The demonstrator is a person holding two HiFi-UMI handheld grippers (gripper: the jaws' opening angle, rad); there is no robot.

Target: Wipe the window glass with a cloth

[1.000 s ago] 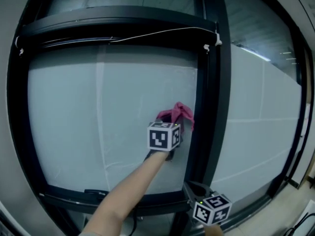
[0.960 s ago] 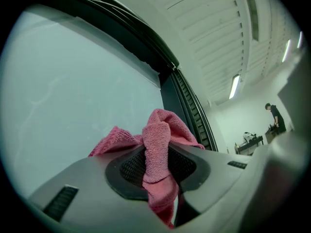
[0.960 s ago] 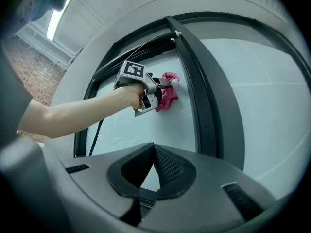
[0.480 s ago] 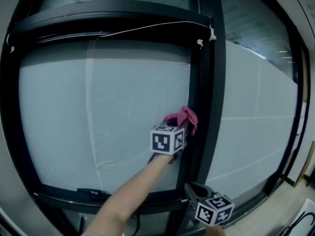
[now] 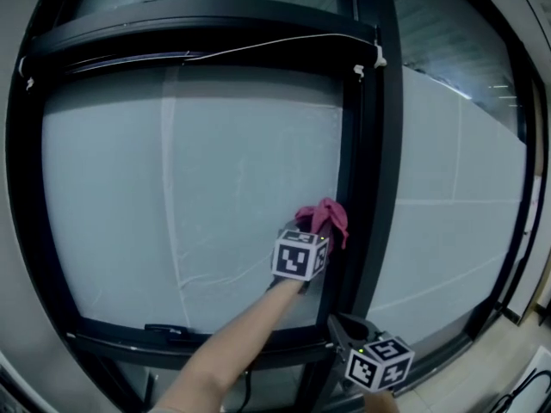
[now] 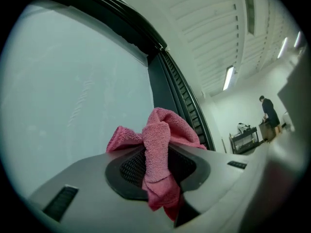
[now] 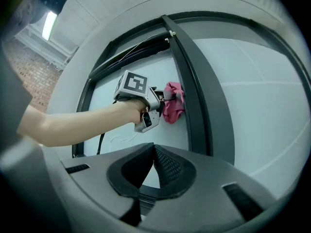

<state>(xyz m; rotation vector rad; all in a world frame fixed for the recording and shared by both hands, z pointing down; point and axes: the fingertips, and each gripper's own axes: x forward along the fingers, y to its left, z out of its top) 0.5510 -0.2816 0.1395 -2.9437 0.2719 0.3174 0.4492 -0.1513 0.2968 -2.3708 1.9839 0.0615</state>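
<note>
- Item: pink terry cloth [image 6: 158,144], bunched, pinched mid-fold in left claw [image 5: 312,235]; loose ends flop above and below jaws.
- Location: against pale frosted window glass [image 5: 207,188], lower part of pane, just left of black vertical frame post [image 5: 368,179].
- Handling (judged): light, soft, limp, unbreakable. May drag out of grip, so take thick bunched middle, not corner.
- Glass: rigid, smooth, fragile; moderate pressure advised.
- Right claw [image 7: 153,150]: closed, empty, low beside post's foot.

We log dim, flat light; window glass [image 5: 250,188] evenly pale; ceiling tube lights [image 6: 227,77] glow; fisheye-bent, vignetted edges.
</note>
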